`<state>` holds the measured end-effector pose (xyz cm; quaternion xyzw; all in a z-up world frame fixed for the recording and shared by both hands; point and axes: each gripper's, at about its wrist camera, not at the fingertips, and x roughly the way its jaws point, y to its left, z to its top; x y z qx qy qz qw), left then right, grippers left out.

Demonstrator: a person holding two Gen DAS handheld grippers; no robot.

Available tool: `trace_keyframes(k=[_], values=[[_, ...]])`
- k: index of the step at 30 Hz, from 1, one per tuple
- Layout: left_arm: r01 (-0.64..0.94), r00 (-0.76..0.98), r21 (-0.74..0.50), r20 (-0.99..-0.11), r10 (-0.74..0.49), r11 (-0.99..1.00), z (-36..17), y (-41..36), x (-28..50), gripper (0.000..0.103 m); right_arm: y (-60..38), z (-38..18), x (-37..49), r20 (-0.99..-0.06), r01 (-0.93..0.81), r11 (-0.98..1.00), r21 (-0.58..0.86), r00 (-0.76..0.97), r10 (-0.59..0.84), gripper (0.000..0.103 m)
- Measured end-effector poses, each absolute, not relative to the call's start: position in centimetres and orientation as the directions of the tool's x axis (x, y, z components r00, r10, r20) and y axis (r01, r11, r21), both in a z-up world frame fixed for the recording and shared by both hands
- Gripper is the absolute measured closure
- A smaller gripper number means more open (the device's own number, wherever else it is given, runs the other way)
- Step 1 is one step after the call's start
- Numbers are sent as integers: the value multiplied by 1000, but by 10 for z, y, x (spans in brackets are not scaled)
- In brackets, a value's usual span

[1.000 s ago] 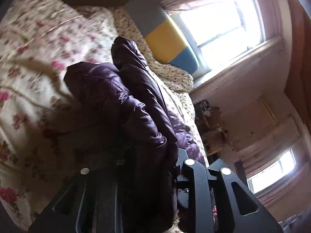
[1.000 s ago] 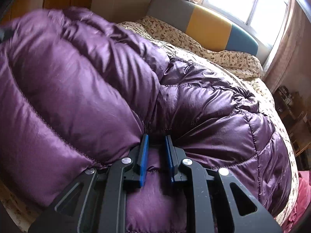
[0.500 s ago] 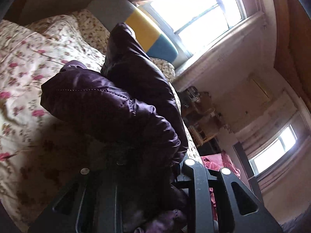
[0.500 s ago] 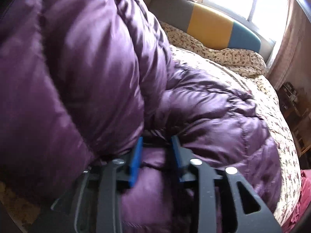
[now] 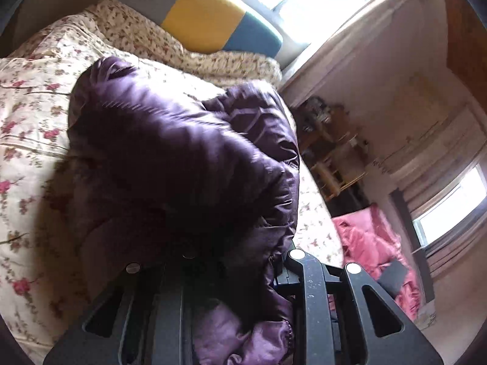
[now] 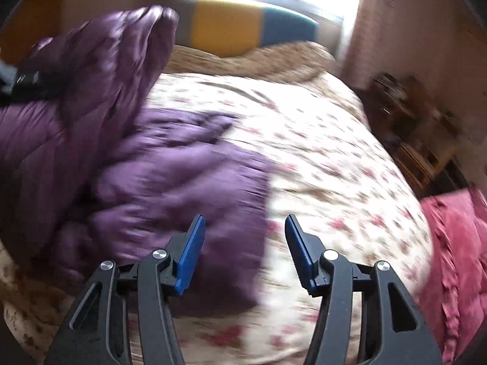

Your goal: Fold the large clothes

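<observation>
A purple quilted down jacket [image 5: 182, 158] lies bunched on a floral bed. My left gripper [image 5: 237, 273] is shut on a fold of the jacket, which drapes over its fingers and hides the tips. In the right wrist view the jacket [image 6: 158, 170] is heaped at the left, one part raised high at the upper left. My right gripper [image 6: 243, 243] is open and empty, its blue pads above the jacket's right edge and the bedspread.
The floral bedspread [image 6: 334, 158] covers the bed. A grey, yellow and blue headboard [image 6: 243, 27] stands under a bright window. A pink quilt [image 6: 456, 243] lies at the right. A cluttered wooden shelf [image 5: 331, 158] stands beside the bed.
My right gripper has opened and let go of the jacket, then pulled back to the right. My left gripper still holds its fold and has swung, the view turning towards the headboard.
</observation>
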<state>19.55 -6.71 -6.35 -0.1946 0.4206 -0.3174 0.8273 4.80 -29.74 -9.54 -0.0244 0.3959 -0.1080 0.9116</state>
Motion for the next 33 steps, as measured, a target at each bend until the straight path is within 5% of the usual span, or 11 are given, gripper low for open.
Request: trace_keyframes(k=[3,9,16,22,33], values=[[359,423,-549,-625,-656,755,-76,-98,204,79,-329,-100,46,-743,252,961,-116,620,-252,48],[424,389,-446,-696,-603,788,-95,-156,209,59,-364,-119,39,-792,345,935,-82,547,-271,46],[539,321,-357,-750,-578,763,-121,-198,207,53,-371,-130,34,-814,433,899,-69,497,-302,46],[570,312,-393,-709,-632,722,-103,-190,201,36,-357,-119,26,-801,474,874,-108,479,-358,38],[606,392,-389,-612,-687,693,-61,-141,171,32,-314,-91,22,-743,431,881,-194,522,-418,33]])
